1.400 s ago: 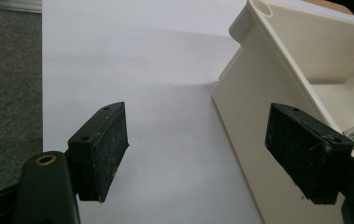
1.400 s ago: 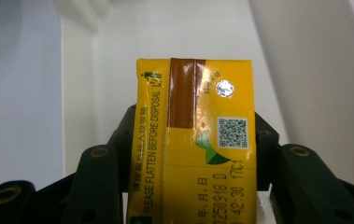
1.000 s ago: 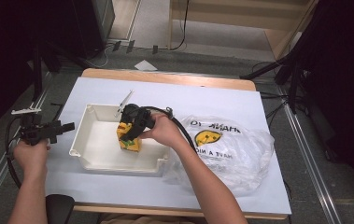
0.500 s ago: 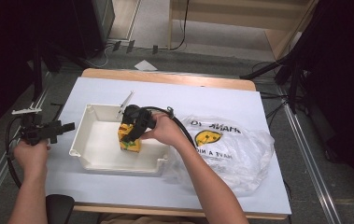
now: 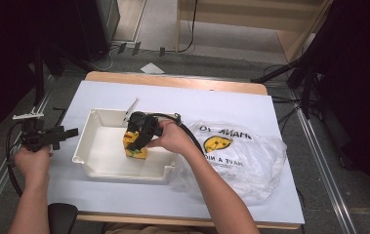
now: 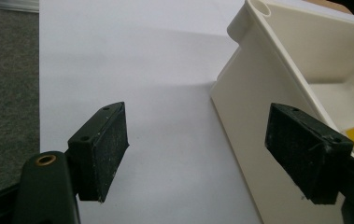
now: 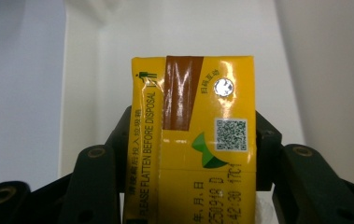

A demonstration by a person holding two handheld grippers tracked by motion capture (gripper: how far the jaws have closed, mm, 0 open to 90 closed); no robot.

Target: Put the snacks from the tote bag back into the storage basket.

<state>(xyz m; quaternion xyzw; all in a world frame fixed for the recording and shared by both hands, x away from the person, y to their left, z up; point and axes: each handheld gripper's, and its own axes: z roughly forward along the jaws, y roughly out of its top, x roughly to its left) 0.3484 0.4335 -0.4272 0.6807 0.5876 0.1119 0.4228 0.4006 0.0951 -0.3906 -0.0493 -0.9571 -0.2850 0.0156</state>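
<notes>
Black grippers [image 5: 51, 136], brass-ringed screw holes, trailing black cables, bare forearms.

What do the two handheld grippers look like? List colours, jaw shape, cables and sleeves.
Both are black. The left gripper has two blocky jaws faced with flat, finely textured pads, brass-coloured pivot pins, a pale plate on top and a black cable looping behind. The right gripper trails a black cable too. Forearms are bare; no sleeves visible.
</notes>
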